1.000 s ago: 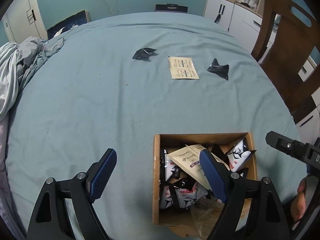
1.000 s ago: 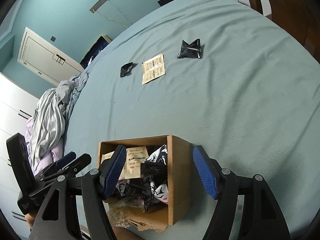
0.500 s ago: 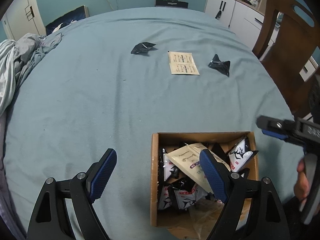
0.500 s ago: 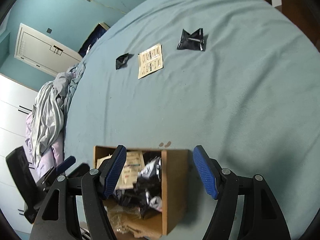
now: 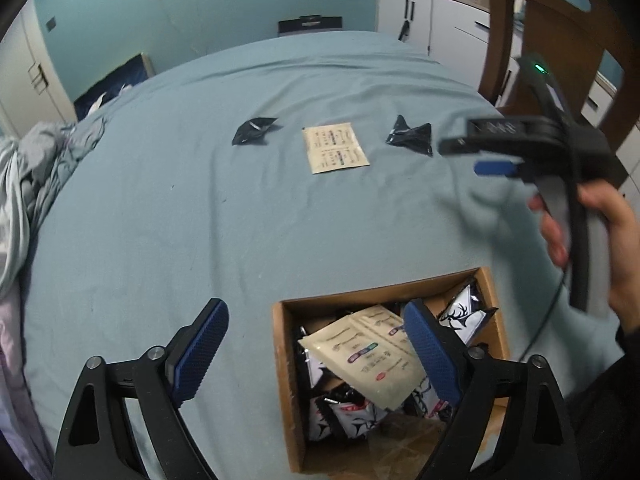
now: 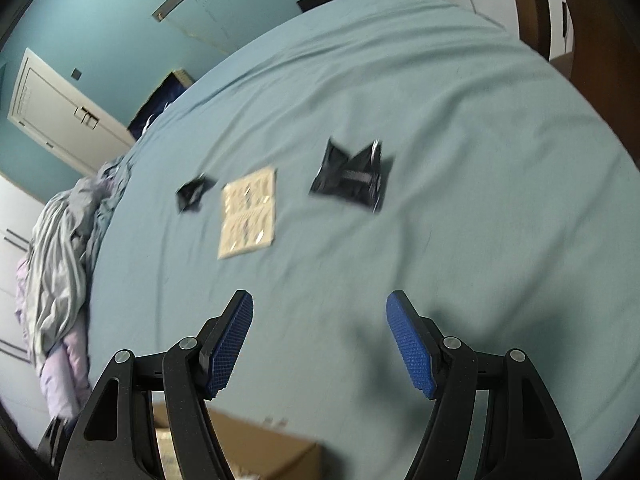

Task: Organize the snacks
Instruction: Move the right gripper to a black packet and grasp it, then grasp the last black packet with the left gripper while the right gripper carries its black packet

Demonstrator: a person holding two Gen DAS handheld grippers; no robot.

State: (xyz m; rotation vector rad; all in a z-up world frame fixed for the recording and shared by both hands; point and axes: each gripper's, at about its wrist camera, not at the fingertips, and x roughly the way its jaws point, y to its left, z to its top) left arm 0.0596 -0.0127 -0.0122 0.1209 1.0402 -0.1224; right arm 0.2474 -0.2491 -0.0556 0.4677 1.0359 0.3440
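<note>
A brown cardboard box point(image 5: 285, 364) holds several black-and-white and beige snack packets. My left gripper point(image 5: 316, 344) hangs over its left edge, its jaws opening, nothing between them. Farther off on the blue sheet lie a small black packet point(image 5: 253, 131), a beige sachet point(image 5: 335, 153) and a second black packet point(image 5: 411, 135). My right gripper point(image 6: 320, 332) is open and empty above bare sheet, short of the black packet point(image 6: 352, 178), the beige sachet point(image 6: 249, 213) and the small black packet point(image 6: 193, 193). In the left wrist view a hand holds the right gripper point(image 5: 472, 156) close to the second black packet.
A heap of grey and lilac bedding point(image 5: 28, 184) lies at the sheet's left edge. A wooden chair point(image 5: 560, 40) and white cabinets point(image 5: 432, 20) stand at the right. A box corner point(image 6: 256, 452) shows at the bottom of the right wrist view.
My right gripper has travelled away from the box toward the three packets on the sheet. The left gripper shifted a little over the box's left edge, and its jaws look slightly wider.
</note>
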